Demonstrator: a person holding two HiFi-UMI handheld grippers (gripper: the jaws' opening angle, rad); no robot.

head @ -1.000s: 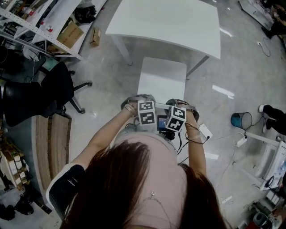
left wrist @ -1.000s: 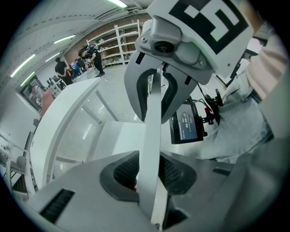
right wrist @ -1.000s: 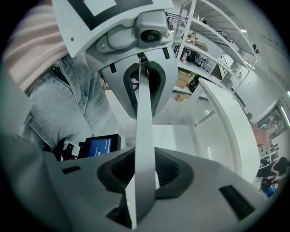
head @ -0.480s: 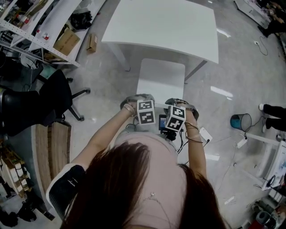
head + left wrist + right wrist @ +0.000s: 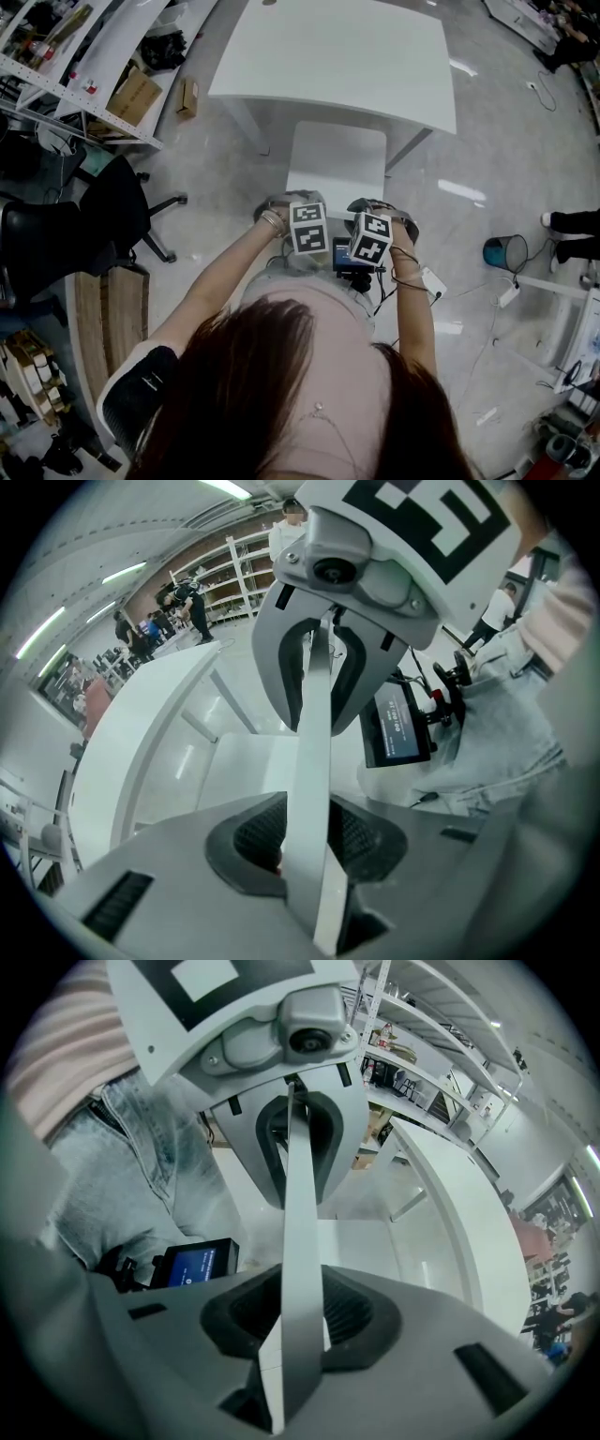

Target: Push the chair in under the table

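Two grippers, both clamped on one thing: the thin white top rail point(image 5: 309, 752) of the chair. Left gripper point(image 5: 305, 841): pads pressed flat on either face of the rail, which runs upright through the gap. Right gripper point(image 5: 295, 1312): same hold on the same rail point(image 5: 300, 1222), just beside its partner. Marker cubes nearly touch. Both point steeply down.

Small dark device with a lit screen point(image 5: 398, 726) sits close by the grippers, against the person's jeans.

At 12 o'clock from the grippers, the chair's white seat point(image 5: 337, 164). Its far edge sits right at the near edge of the white table point(image 5: 337, 56); most of the seat lies out in the open on the glossy grey floor point(image 5: 216, 197). Table legs angle down on either side of the seat.

Further out:
- 9 o'clock: black office chair point(image 5: 112, 202).
- 10–11 o'clock: white shelving point(image 5: 84, 75) with a cardboard box point(image 5: 134, 94) beneath.
- 3 o'clock: blue bin point(image 5: 504, 251), well apart, cables beside it.
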